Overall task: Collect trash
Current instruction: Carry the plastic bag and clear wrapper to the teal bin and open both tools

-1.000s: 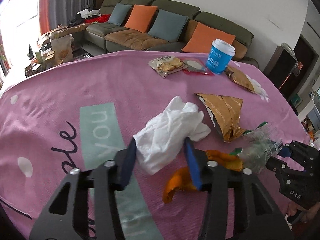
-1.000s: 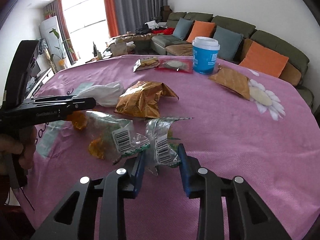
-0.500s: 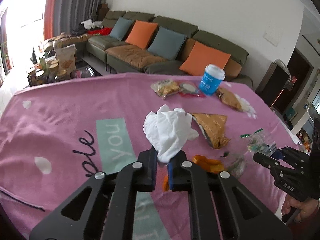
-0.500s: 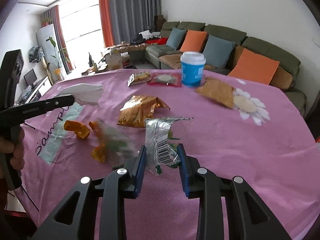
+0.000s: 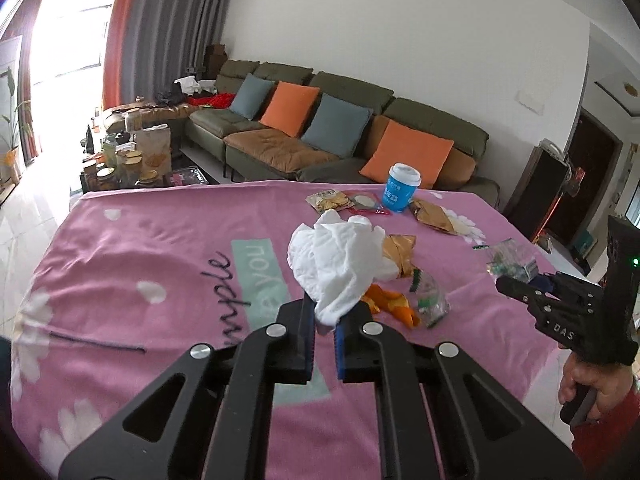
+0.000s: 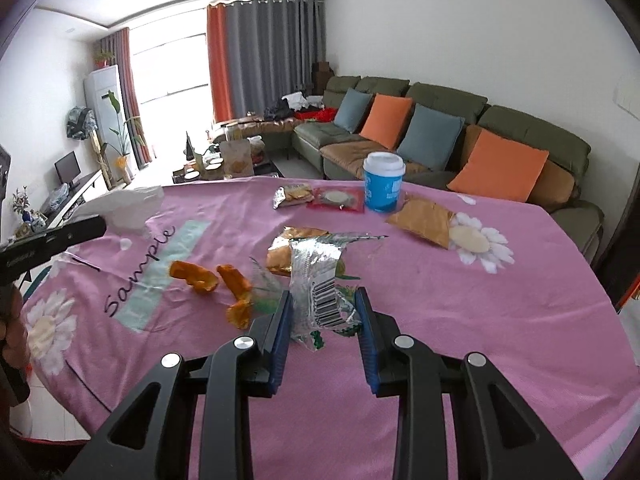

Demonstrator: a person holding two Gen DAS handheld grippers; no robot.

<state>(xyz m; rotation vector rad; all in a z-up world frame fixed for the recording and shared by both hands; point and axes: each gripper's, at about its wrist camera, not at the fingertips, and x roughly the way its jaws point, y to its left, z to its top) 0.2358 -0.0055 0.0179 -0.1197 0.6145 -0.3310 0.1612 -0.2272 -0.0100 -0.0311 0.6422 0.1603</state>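
Observation:
My left gripper [image 5: 324,314] is shut on a crumpled white tissue [image 5: 340,264] and holds it up above the pink tablecloth [image 5: 160,248]; it shows at the left in the right wrist view [image 6: 124,210]. My right gripper [image 6: 323,304] is shut on a silver plastic wrapper with a barcode [image 6: 320,280], lifted off the cloth; it shows in the left wrist view [image 5: 510,260]. Orange peels [image 6: 200,276], a clear crumpled wrapper [image 5: 430,300] and a gold snack bag [image 6: 288,248] lie on the cloth below.
A blue paper cup [image 6: 383,182] stands at the far side with a cracker packet [image 6: 292,196], a red packet [image 6: 336,199] and another gold bag [image 6: 424,220]. A green sofa with cushions [image 6: 440,136] is beyond the table.
The left gripper shut on the white tissue and lifted it. The right gripper rose with the silver wrapper, leaving the clear wrapper on the cloth. Both pulled back.

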